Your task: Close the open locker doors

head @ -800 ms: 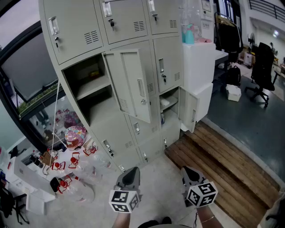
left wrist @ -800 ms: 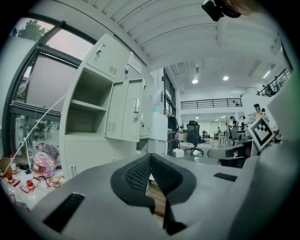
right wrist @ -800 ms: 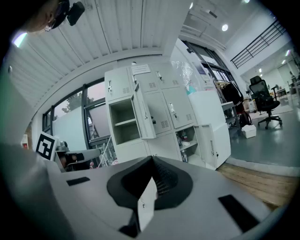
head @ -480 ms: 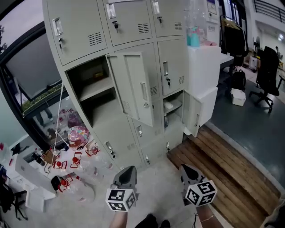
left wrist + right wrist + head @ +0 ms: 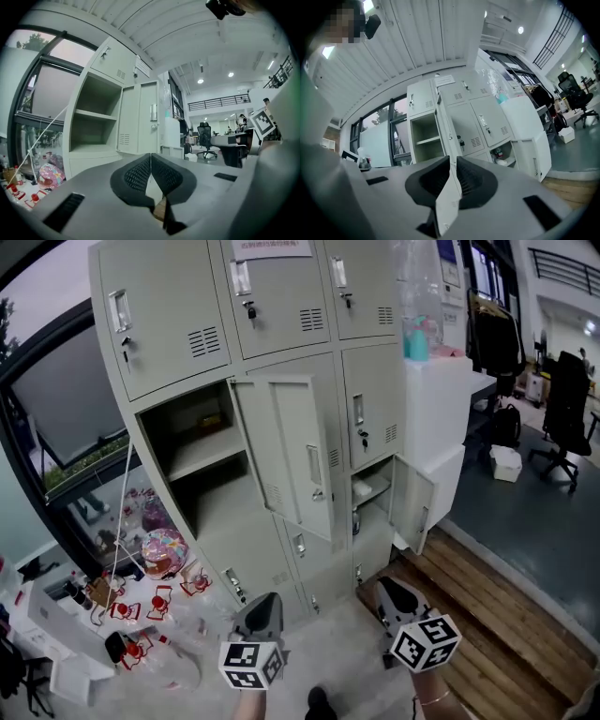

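Two flat sheet-metal doors are standing open on the grey lockers (image 5: 178, 324). A tall door (image 5: 291, 456) is hanging mid-bank beside its bare shelf (image 5: 192, 456). A small door (image 5: 417, 512) is open at the lower right, and its compartment's contents are too small to make out. Below, well apart from both, the left gripper (image 5: 266, 606) is pressing its ribbed black pads together, empty. The right gripper (image 5: 394, 592) is showing a thin gap between its pads, with nothing in it. Floor clutter (image 5: 150, 596) at the left is blurring into red and clear shapes. Wooden planks (image 5: 487, 615) are running out of frame.
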